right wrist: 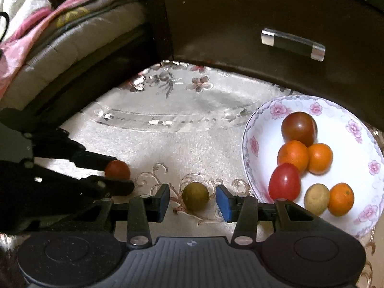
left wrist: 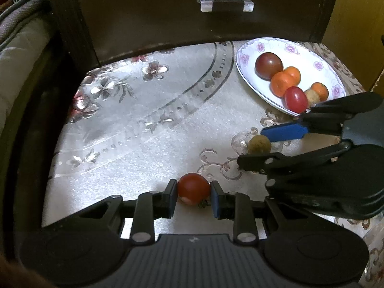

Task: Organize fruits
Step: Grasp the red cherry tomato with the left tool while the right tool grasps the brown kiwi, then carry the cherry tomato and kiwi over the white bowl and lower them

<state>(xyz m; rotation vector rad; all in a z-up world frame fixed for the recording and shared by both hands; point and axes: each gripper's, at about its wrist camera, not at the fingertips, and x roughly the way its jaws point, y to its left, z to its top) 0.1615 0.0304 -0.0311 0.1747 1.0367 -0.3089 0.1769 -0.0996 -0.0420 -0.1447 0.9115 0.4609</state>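
My left gripper (left wrist: 193, 195) is shut on a small red tomato (left wrist: 193, 187) that rests on the tablecloth; it also shows in the right wrist view (right wrist: 117, 169). My right gripper (right wrist: 192, 198) is open around an olive-green round fruit (right wrist: 195, 196), with gaps on both sides; the fruit also shows in the left wrist view (left wrist: 259, 144). A white floral plate (right wrist: 254, 129) at the right holds a dark tomato (right wrist: 298, 128), a red tomato (right wrist: 284, 182), three orange fruits (right wrist: 292, 154) and a yellowish fruit (right wrist: 316, 198).
A dark wooden drawer front with a metal handle (right wrist: 292, 44) stands behind the table. Bedding and a cushion (right wrist: 60, 36) lie to the left. The shiny floral tablecloth (left wrist: 144, 120) covers the table; its left edge drops off.
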